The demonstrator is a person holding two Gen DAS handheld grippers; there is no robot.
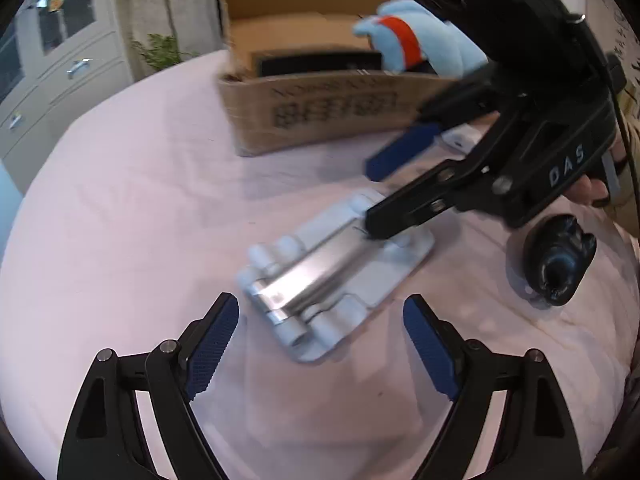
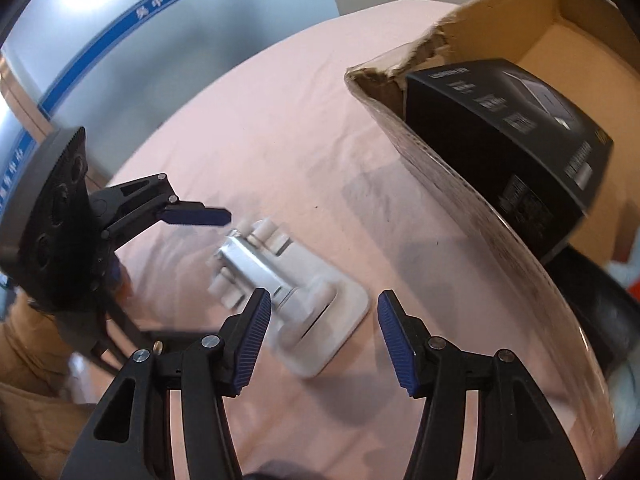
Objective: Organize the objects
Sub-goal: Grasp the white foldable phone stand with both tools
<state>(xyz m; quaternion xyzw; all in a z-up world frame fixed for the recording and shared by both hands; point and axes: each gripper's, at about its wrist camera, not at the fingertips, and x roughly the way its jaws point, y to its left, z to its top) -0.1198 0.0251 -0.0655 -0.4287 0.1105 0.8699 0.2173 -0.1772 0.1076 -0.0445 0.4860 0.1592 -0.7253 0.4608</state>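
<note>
A silver and white folding stand (image 1: 332,276) lies flat on the pink tablecloth (image 1: 140,220). In the left wrist view my left gripper (image 1: 320,344) is open, its blue pads wide apart, and the stand's near end lies just ahead of the gap. My right gripper (image 1: 370,198) comes in from the upper right, open, with its lower fingertip over the stand's far end. In the right wrist view my right gripper (image 2: 326,336) is open above the stand (image 2: 296,292), whose base plate shows between the pads without being pressed. One blue pad (image 2: 196,215) of the left gripper shows at the left.
An open cardboard box (image 1: 312,120) stands behind the stand. It holds a black carton (image 2: 512,136) and a blue plush toy with a red band (image 1: 416,40). A black rounded object (image 1: 556,264) lies on the cloth at the right. A small white item (image 1: 460,138) sits by the box.
</note>
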